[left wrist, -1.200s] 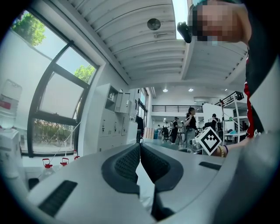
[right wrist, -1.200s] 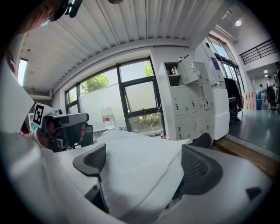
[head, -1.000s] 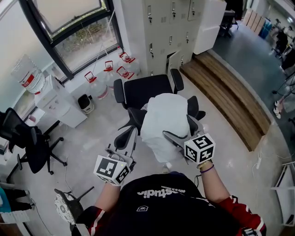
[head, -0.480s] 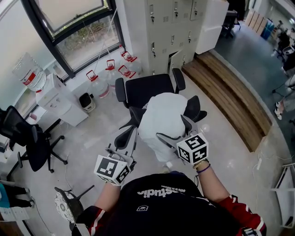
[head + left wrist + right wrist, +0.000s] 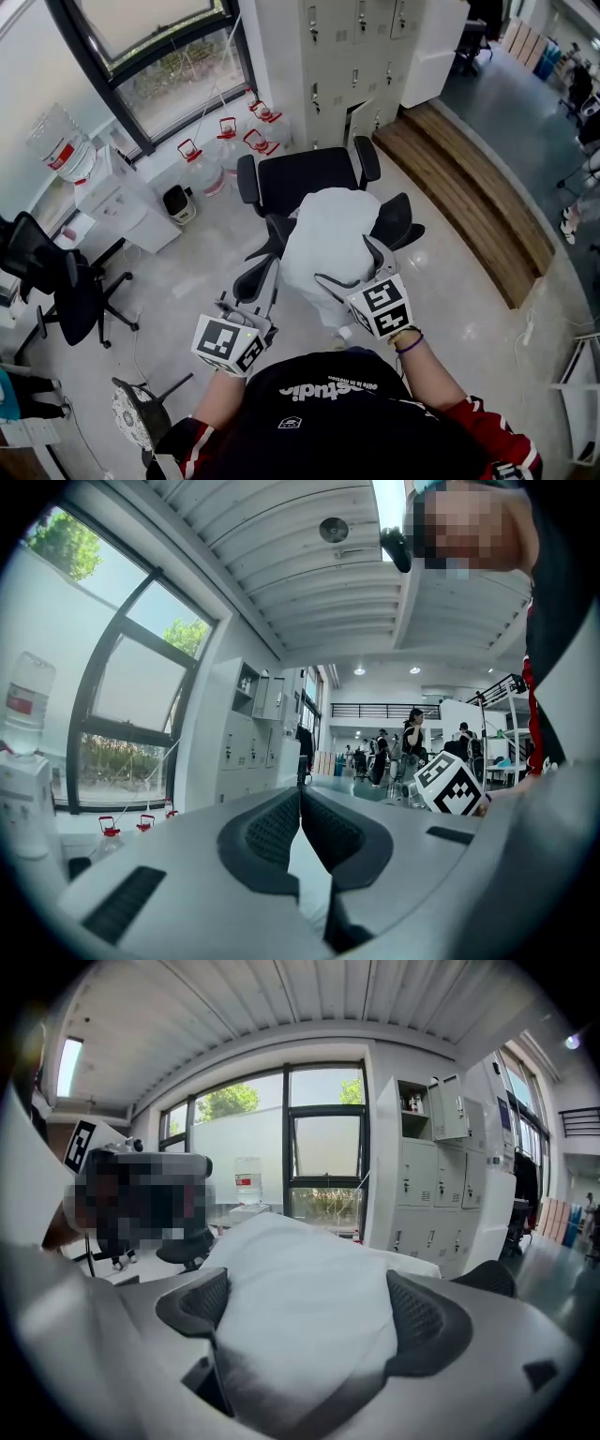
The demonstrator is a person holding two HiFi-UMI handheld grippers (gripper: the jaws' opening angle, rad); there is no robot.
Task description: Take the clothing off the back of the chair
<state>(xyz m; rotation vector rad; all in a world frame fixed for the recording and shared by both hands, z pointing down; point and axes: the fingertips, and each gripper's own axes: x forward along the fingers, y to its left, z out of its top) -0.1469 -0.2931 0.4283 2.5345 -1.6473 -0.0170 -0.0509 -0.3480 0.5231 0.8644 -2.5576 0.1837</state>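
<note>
- Office chair (image 5: 401,220): its back is towards me, so the draped load is within reach.
- White garment (image 5: 328,230): hung over the chair back, not yet lifted.
- Right gripper (image 5: 349,267): jaws spread wide with the garment's fold between the pads. I judge it placed to pinch and lift (not yet clamped).
- Left gripper (image 5: 300,797): jaws pressed together on nothing, held low beside the chair, idle.

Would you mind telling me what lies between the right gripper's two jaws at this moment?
The white clothing fills the gap between the jaws of the right gripper, which stand wide apart; the right gripper view shows this.
</note>
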